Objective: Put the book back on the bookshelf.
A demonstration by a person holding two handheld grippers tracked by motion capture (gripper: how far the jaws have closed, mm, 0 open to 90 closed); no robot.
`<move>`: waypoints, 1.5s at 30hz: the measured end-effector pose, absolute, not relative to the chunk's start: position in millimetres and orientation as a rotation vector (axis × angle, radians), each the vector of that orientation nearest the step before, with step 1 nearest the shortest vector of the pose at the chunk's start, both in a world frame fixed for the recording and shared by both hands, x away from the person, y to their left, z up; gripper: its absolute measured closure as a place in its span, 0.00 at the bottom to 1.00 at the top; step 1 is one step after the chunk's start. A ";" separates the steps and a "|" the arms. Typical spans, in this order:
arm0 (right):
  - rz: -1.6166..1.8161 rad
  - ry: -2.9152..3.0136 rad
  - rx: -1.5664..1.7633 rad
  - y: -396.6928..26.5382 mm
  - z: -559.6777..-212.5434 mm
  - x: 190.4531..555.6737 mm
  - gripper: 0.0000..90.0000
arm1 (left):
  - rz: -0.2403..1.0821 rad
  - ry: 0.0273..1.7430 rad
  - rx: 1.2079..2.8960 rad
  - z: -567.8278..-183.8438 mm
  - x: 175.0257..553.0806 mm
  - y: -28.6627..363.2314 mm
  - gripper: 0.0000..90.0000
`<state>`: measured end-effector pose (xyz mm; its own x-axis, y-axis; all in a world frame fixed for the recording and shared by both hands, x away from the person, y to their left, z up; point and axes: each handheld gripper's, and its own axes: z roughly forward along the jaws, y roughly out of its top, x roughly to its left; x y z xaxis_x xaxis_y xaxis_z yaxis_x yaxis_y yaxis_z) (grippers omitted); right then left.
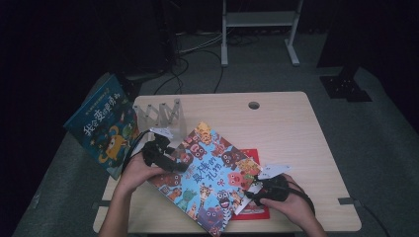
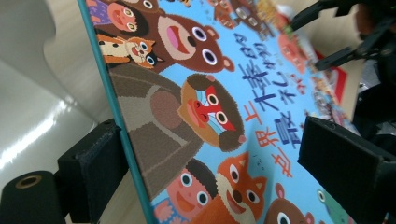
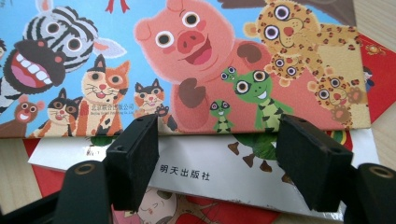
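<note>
sky-blue picture book (image 1: pixel 210 175) crowded with cartoon animals, red book (image 1: pixel 254 211) beneath, black claws.

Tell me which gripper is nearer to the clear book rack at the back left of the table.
Left. The left gripper is at the animal picture book's upper-left edge, just in front of the clear book rack. The right gripper is at the book's opposite lower-right edge, farther away.

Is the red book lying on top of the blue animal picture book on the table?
No, the blue animal picture book lies over the red book, which pokes out beneath it.
</note>
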<state>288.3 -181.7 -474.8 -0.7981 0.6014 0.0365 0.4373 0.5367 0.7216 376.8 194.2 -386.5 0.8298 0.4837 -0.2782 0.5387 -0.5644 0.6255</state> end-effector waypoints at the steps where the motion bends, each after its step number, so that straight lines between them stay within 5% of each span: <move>1: 1.101 2.560 0.881 -180.9 -474.5 288.7 0.32 | -0.092 0.734 2.274 -382.7 377.0 193.3 0.12; 13: 1.085 2.536 0.933 -169.7 -473.8 292.6 0.32 | -0.045 0.664 2.295 -342.7 385.7 184.3 0.19; 45: 1.104 2.424 1.050 -142.0 -476.4 299.9 0.33 | 0.018 0.530 2.366 -276.7 391.6 151.9 0.63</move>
<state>299.9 -142.0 -476.4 -0.6978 0.7149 0.0447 0.5029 0.4445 0.7413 391.6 151.9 -276.7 0.9161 0.3788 -0.1313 0.3693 -0.6700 0.6440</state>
